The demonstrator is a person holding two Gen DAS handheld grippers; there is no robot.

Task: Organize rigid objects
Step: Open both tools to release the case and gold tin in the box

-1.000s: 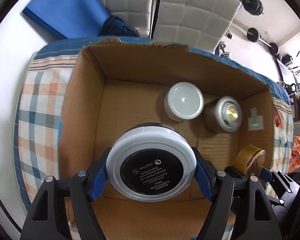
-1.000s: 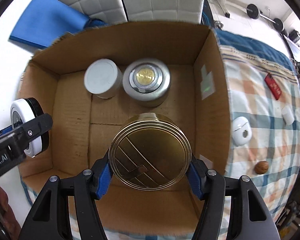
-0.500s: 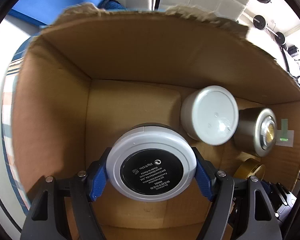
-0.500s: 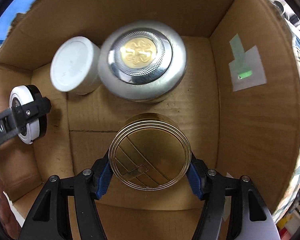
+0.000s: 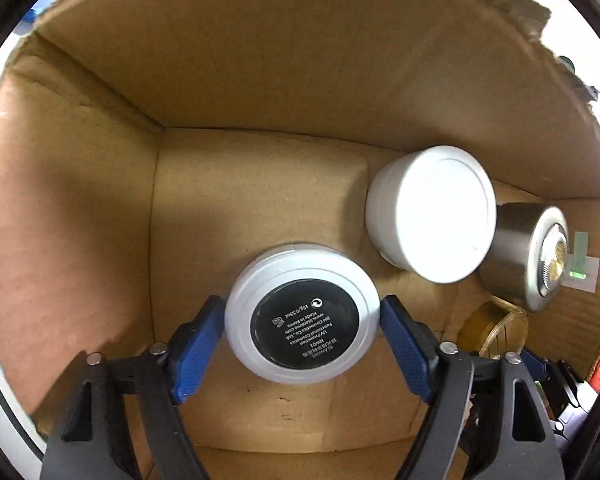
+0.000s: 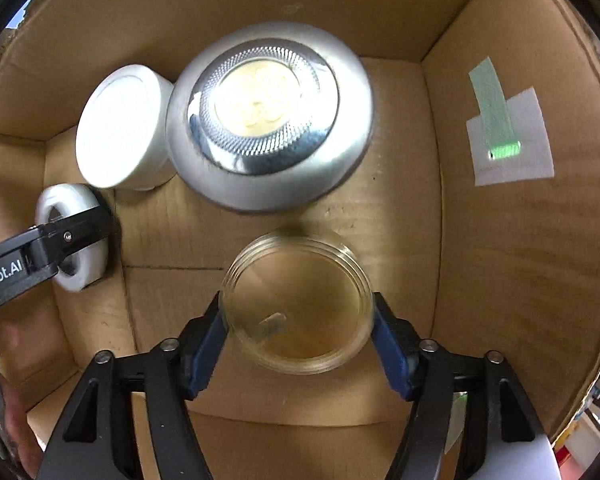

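Both grippers are deep inside a cardboard box (image 5: pixel 260 60). My left gripper (image 5: pixel 302 334) has opened around a round white compact with a black label (image 5: pixel 302 318), which rests on the box floor; small gaps show at both pads. It also shows in the right wrist view (image 6: pixel 74 248). My right gripper (image 6: pixel 298 312) has opened around a round gold-tinted jar (image 6: pixel 298 306), also seen from the left (image 5: pixel 494 330). A white jar (image 5: pixel 432 212) and a silver jar with a gold centre (image 6: pixel 270 120) stand at the back of the box.
The box walls close in on all sides (image 6: pixel 520 260). A green and white tape patch (image 6: pixel 508 140) is stuck on the right wall. Bare cardboard floor lies left of the compact (image 5: pixel 204 208).
Both grippers have gone down into the box. Both jaws have spread, and the compact and the gold jar now sit lower between the pads, on the floor.
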